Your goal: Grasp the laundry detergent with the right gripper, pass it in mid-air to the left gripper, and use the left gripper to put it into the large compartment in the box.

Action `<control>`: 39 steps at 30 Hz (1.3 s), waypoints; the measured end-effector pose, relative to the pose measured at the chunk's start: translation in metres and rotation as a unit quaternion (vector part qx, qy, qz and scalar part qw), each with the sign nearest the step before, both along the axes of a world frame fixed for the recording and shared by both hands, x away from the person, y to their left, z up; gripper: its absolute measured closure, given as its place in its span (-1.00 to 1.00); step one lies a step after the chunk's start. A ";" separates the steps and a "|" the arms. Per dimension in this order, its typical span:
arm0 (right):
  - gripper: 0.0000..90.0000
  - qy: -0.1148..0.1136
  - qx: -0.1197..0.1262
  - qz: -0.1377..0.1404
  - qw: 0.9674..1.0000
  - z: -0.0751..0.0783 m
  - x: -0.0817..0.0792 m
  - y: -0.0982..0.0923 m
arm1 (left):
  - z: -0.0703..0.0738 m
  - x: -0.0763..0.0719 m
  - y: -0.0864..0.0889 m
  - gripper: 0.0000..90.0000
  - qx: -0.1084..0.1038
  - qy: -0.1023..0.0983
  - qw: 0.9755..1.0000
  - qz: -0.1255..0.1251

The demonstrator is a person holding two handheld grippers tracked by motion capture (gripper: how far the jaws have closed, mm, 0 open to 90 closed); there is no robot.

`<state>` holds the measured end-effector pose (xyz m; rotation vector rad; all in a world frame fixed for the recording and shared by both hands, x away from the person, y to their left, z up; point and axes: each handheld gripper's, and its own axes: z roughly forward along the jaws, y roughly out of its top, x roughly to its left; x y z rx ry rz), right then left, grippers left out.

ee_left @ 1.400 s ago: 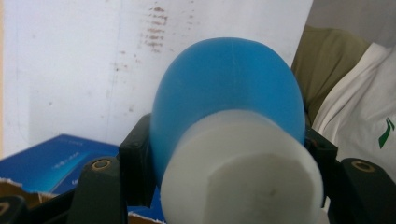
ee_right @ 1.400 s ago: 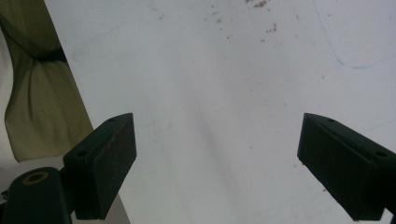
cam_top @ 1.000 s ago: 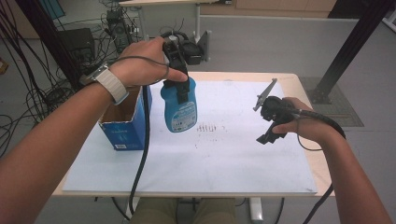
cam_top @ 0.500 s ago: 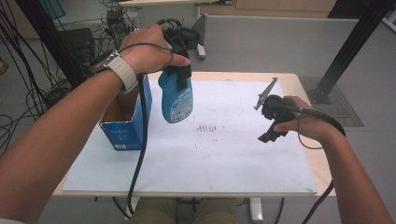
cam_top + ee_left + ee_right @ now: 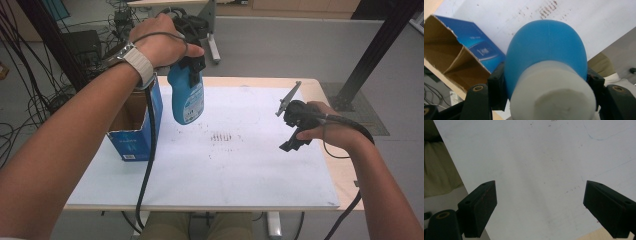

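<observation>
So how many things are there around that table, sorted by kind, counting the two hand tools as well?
Bottles: 1, the blue bottle, held off the table by the left gripper.
Boxes: 1, the open blue box at the table's left edge.
Grippers: 2, the left one and the right gripper, which is open with nothing in it.
Total: 4

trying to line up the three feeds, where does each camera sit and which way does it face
High view: above the person's side, facing forward and down on the table; both forearms, left hand-held gripper, right hand-held gripper.
Left gripper view: on that gripper, facing down along its jaws clamping the blue bottle.
Right gripper view: facing down between open jaws at the white sheet.
Shared: high and left views show the bottle and blue box.
</observation>
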<state>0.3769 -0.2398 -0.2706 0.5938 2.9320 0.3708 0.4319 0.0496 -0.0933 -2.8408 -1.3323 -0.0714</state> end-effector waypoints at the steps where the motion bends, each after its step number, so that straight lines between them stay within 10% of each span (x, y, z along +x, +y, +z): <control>1: -0.74 0.000 0.001 0.001 1.000 0.000 0.000 0.000 | 0.001 0.001 0.001 -0.16 -0.001 0.001 1.000 0.004; 14: -0.74 0.000 0.001 0.011 1.000 0.002 0.001 -0.004 | 0.021 0.007 0.026 -0.16 0.000 0.004 0.996 0.094; 39: -0.75 -0.014 -0.001 0.030 0.999 0.006 0.014 0.008 | 0.040 0.014 0.082 -0.16 -0.003 0.009 0.973 0.230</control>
